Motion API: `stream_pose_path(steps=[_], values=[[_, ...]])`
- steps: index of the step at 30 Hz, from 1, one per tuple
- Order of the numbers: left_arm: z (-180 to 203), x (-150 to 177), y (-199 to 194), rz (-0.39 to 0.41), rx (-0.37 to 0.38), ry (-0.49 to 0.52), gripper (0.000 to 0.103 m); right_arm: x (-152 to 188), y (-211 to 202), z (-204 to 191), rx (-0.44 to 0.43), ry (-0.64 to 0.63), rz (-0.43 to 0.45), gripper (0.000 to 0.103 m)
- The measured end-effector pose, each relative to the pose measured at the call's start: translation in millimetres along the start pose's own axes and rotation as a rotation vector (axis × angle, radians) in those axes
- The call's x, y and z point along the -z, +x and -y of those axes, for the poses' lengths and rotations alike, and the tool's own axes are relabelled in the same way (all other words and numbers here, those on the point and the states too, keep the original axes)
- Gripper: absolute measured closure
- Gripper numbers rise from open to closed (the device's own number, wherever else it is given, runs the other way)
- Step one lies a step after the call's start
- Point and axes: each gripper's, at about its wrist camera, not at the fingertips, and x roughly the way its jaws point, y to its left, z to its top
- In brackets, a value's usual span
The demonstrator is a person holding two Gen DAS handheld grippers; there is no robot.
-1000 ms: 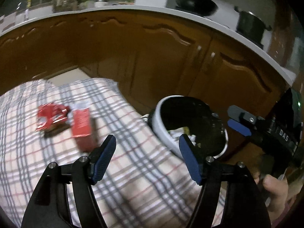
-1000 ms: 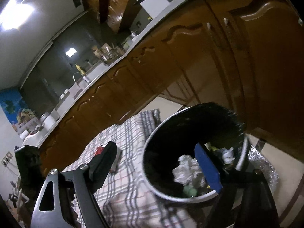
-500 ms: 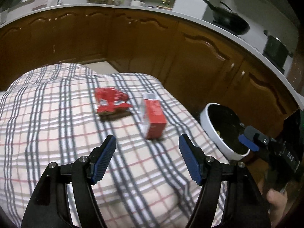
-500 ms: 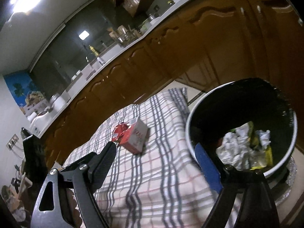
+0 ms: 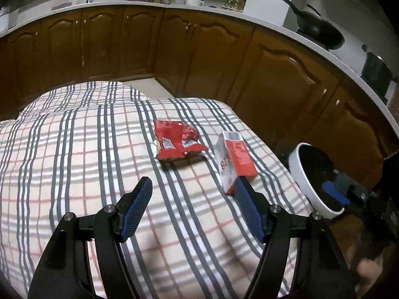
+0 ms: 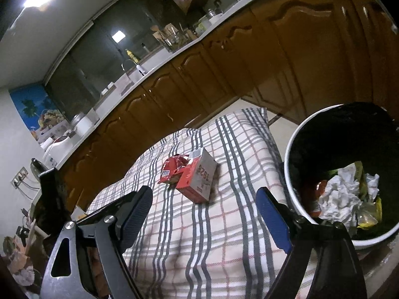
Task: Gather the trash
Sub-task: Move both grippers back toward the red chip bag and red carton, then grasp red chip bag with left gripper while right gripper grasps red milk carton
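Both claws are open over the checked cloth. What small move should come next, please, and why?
Probably bring the left claw forward to straddle the red carton. It lies just ahead of its right finger, beside the crumpled red wrapper; both are still outside the white bin, and nothing is held.

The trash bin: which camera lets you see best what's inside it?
The right wrist view: the trash bin opens toward the camera, showing crumpled paper inside. The left wrist view shows only its white rim and dark interior at the frame's edge.
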Motion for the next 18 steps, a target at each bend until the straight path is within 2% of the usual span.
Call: stream_pose_path(steps=[11,16,17,18], values=[[-12,-45,65,-0.065,-0.045,0.001,0.033,-6,21,-3,-0.006,-0.013,-0.029,0.016],[-14,-54,99,-0.112,-0.066,0.025,0.034,-7,32,-4,-0.009,-0.017,-0.048,0.016],[-14,-54,105,-0.126,-0.073,0.033,0.039,-8,33,-3,-0.010,-0.017,-0.051,0.016],[-15,-53,112,-0.139,-0.072,0.042,0.059,-8,35,-3,-0.010,-0.017,-0.054,0.016]])
